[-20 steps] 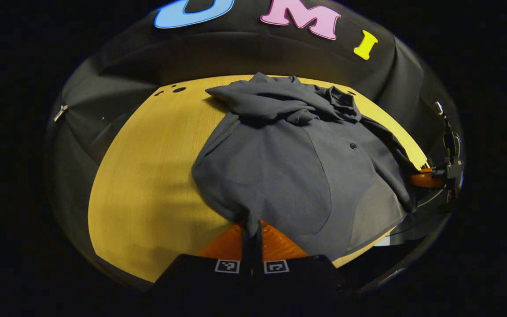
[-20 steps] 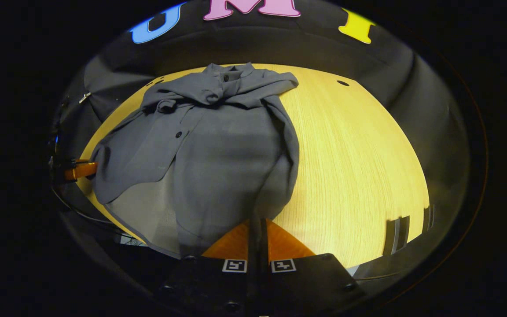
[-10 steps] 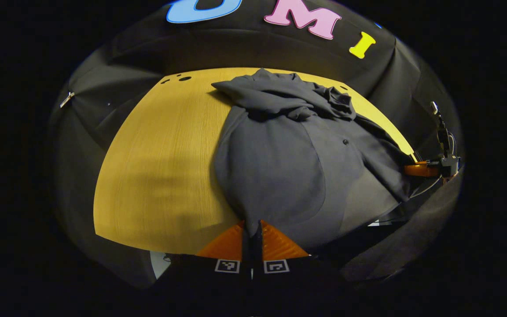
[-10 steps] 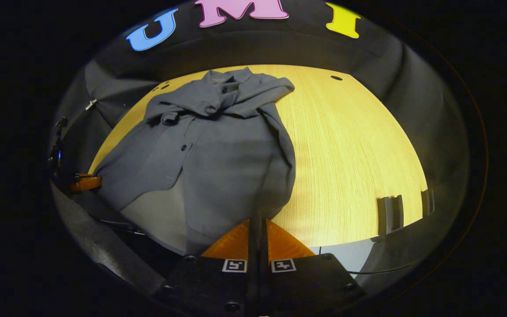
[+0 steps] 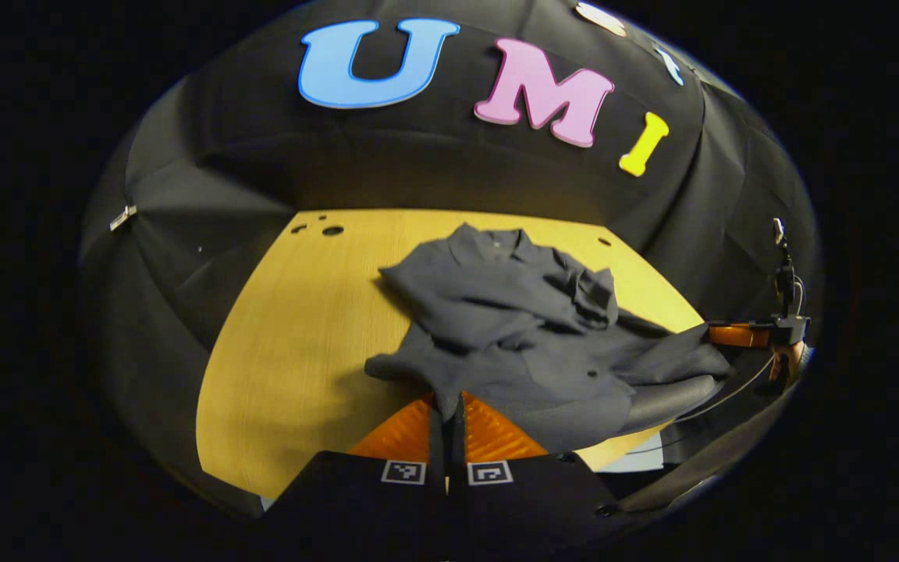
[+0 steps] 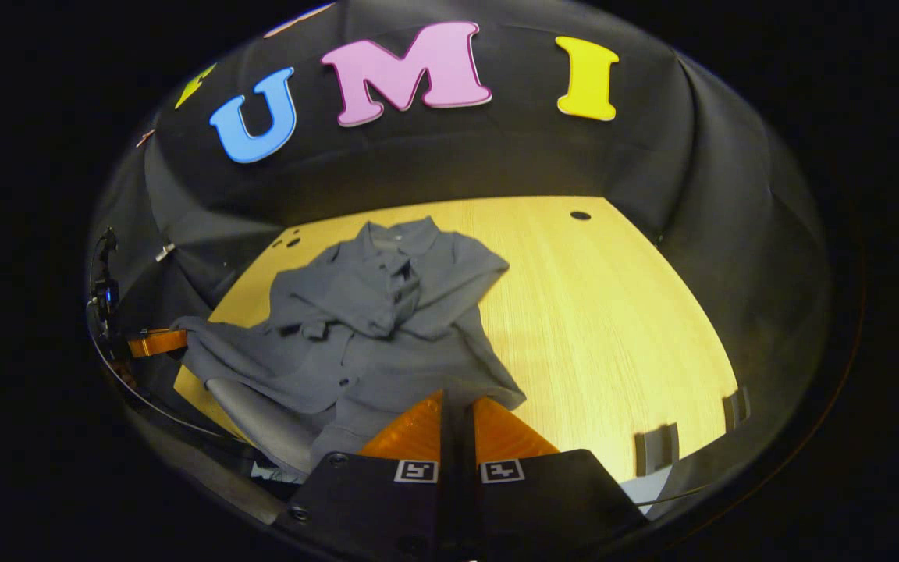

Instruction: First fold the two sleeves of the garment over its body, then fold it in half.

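Note:
A dark grey button shirt point(image 5: 512, 328) lies on the yellow wooden table point(image 5: 293, 343), collar at the far end and both sleeves folded over its chest. My left gripper point(image 5: 448, 402) is shut on the shirt's near hem corner, held just above the table. In the right gripper view the same shirt point(image 6: 371, 328) stretches away from my right gripper point(image 6: 457, 402), which is shut on the other hem corner. Between the two corners the hem sags. The other gripper shows far off at the right edge point(image 5: 738, 336) of the left gripper view and at the left edge point(image 6: 157, 342) of the right gripper view.
Small round holes point(image 5: 332, 230) mark the table's far left corner, another hole point(image 6: 579, 215) the far right. The booth's black cloth wall point(image 5: 418, 164) closes in behind the table. Bare tabletop point(image 6: 613, 328) lies right of the shirt. Dark clips point(image 6: 656, 449) sit on the near right edge.
Both grippers have lowered and tipped towards level while holding the hem corners; the shirt now looks flatter and farther away, and more of the wall shows.

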`<state>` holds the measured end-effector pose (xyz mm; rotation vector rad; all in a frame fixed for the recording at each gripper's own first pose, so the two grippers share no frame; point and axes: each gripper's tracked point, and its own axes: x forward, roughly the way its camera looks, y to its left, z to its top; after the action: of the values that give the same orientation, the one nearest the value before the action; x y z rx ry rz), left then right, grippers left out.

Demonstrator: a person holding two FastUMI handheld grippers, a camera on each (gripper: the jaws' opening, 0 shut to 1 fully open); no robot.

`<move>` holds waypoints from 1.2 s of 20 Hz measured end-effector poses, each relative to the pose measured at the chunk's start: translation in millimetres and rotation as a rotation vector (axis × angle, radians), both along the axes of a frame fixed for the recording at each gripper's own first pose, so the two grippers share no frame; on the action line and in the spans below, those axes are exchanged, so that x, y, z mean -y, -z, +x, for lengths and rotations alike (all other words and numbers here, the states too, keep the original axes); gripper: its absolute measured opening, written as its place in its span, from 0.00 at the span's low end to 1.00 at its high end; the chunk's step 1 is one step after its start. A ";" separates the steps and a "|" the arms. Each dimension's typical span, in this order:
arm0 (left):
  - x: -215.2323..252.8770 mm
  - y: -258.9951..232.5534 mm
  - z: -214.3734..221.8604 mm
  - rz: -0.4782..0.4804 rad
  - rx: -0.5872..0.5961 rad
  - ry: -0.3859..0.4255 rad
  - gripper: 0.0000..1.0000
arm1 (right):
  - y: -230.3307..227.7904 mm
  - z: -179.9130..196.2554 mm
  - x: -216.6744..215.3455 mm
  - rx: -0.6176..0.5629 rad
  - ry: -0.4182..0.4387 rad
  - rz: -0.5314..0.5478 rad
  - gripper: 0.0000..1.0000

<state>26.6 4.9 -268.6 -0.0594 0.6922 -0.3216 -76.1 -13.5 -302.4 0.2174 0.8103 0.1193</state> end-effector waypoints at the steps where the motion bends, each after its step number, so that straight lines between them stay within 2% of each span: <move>1: 2.6 -11.2 11.7 -0.017 0.021 -0.007 0.05 | -7.5 11.8 1.8 0.025 -0.001 0.001 0.05; 6: 12.4 -55.5 66.4 -0.065 0.123 -0.040 0.05 | -40.6 76.7 6.1 0.147 0.006 0.010 0.05; 12: 24.5 -84.3 137.8 -0.070 0.220 -0.049 0.05 | -59.7 151.0 15.1 0.241 0.008 -0.004 0.05; 19: 21.4 -65.5 222.8 -0.016 0.233 -0.087 0.05 | -31.0 236.5 25.0 0.244 0.043 -0.009 0.05; 24: 21.5 -28.2 274.7 0.033 0.202 -0.131 0.05 | 10.8 290.1 21.3 0.216 0.031 -0.027 0.05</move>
<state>301.3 -16.5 -240.4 -0.0395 0.4901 -0.1875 214.0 -34.7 -313.2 0.1882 0.5935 0.1010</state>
